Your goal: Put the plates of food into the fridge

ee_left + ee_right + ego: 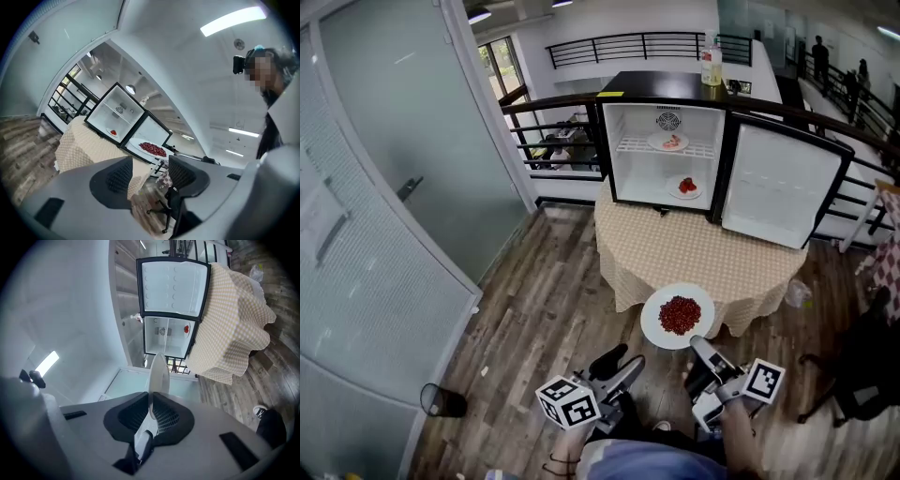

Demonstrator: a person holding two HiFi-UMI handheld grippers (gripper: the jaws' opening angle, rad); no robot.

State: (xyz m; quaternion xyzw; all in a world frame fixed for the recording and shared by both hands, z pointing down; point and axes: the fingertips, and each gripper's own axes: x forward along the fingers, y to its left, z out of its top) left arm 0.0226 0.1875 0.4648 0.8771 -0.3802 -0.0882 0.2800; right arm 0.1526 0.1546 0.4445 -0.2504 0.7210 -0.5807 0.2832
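Three plates of red food are in sight, and one is outside the fridge. The held plate (678,316) is white and round with a heap of red pieces in its middle, and it hangs over the near edge of the table (694,248). The right gripper (697,344) has it by the rim at the plate's 5 o'clock. In the right gripper view the jaws are pressed together on that thin white rim, and the plate (158,376) stands edge-on, rising from between them toward 12 o'clock.

The left gripper (630,357) sits at the held plate's 8 o'clock, apart from it. Its jaws are spread and nothing is between them. In the left gripper view only floor and tablecloth show through the gap (149,176), with the plate of red food (152,149) above it at 12 o'clock.

At 12 o'clock from the held plate, across the checked cloth, the fridge (623,173) stands on the far side of the table. Its door (778,183) is swung wide open toward 3 o'clock. Inside, the upper plate (668,142) rests on the wire shelf. The lower plate (685,187) lies on the fridge floor at 6 o'clock from it. A bottle (711,62) stands on top of the fridge, at 1 o'clock from the shelf.

Wood flooring (544,300) surrounds the table. A frosted glass wall (403,169) fills the 9 o'clock side, and a black railing (553,103) runs behind the fridge.
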